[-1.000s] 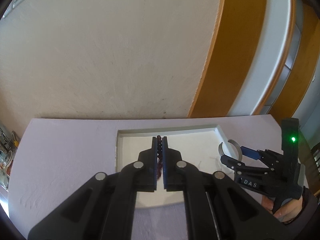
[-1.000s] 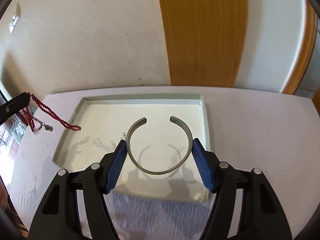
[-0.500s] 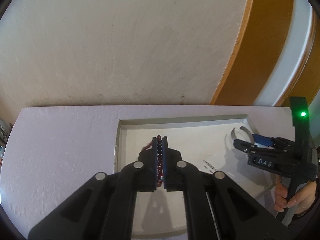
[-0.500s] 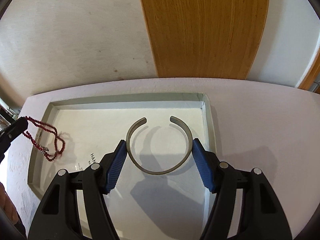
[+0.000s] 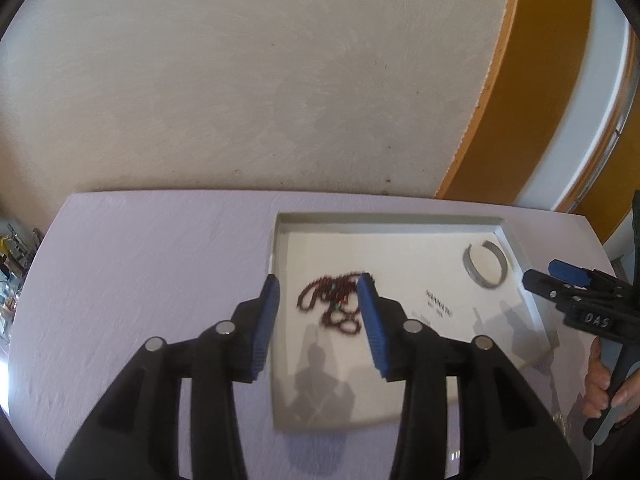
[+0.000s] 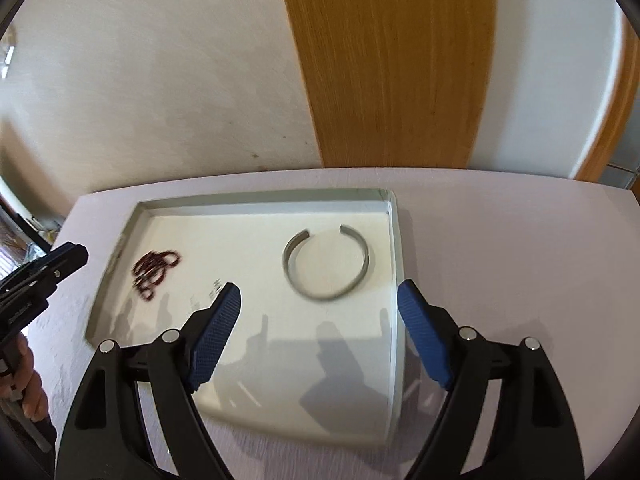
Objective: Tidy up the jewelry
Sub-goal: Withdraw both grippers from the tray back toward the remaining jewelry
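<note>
A white shallow tray (image 5: 400, 220) (image 6: 256, 200) lies on the pale lilac table. A dark red bead necklace (image 5: 332, 300) (image 6: 154, 264) lies bunched on the tray's left part. A grey open cuff bracelet (image 5: 484, 266) (image 6: 326, 260) lies flat on the tray's right part. My left gripper (image 5: 320, 292) is open and empty, just above the necklace; it also shows in the right wrist view (image 6: 60, 264). My right gripper (image 6: 318, 300) is open and empty, just short of the bracelet; it shows at the right of the left wrist view (image 5: 560, 276).
The table (image 5: 160, 264) ends at a beige wall (image 5: 240, 80). An orange wooden panel (image 6: 400, 60) stands behind the tray's right side. Cluttered small items (image 5: 12, 256) sit past the table's left edge.
Both grippers have opened. The left one let the necklace drop onto the tray. The right one let go of the bracelet, which now lies on the tray, and drew back.
</note>
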### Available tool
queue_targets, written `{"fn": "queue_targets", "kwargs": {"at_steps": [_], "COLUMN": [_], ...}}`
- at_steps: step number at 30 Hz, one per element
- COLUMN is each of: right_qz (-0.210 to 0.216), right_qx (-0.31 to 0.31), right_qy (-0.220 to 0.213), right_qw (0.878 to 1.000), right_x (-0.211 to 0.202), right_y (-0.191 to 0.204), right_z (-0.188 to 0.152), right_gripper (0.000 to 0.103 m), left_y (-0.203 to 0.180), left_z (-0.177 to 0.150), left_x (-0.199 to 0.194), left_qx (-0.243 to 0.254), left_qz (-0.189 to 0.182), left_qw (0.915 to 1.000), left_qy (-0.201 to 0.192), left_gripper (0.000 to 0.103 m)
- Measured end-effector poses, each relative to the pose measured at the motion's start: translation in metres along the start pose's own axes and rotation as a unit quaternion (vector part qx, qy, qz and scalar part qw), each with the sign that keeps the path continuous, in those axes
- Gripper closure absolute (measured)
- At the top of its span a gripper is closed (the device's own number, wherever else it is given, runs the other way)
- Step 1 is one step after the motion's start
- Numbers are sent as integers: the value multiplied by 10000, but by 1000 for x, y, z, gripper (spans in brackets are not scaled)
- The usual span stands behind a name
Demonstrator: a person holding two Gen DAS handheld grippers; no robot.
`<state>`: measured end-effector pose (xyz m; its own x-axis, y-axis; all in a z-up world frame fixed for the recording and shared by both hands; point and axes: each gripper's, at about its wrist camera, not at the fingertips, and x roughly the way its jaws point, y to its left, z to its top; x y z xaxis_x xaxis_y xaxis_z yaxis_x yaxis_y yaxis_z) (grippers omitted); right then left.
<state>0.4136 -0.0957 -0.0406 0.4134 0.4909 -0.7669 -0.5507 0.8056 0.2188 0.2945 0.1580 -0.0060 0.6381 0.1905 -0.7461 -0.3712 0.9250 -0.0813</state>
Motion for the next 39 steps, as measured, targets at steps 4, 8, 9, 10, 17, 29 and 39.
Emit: {"fn": "queue_targets", "kwargs": {"at_steps": [4, 8, 9, 10, 17, 29, 39], "right_qz": [69, 90, 93, 108, 98, -254, -716], "right_qx": [-38, -87, -97, -107, -88, 50, -33], "right_qy": [-52, -131, -149, -166, -297, -61, -27], "right_qw": [10000, 9998, 9998, 9997, 9995, 9996, 9974], "right_x": [-24, -47, -47, -53, -88, -94, -84], "right_y": [2, 7, 8, 9, 11, -6, -11], "right_z": [-20, -41, -44, -51, -95, -166, -181], "right_gripper": [21, 21, 21, 21, 16, 14, 30], "left_y": [5, 9, 10, 12, 22, 19, 9], "left_z": [-23, -49, -56, -63, -119, -189, -205], "left_x": [-29, -56, -62, -68, -115, -132, -118], "left_qx": [12, -18, -17, -14, -11, -35, -17], "left_qz": [-32, -64, -58, -48, -108, -235, -189], "left_qw": [10000, 10000, 10000, 10000, 9998, 9997, 9996], "left_qy": [-25, -60, -68, -80, -145, 85, 225], "left_gripper": [57, 51, 50, 48, 40, 40, 40]}}
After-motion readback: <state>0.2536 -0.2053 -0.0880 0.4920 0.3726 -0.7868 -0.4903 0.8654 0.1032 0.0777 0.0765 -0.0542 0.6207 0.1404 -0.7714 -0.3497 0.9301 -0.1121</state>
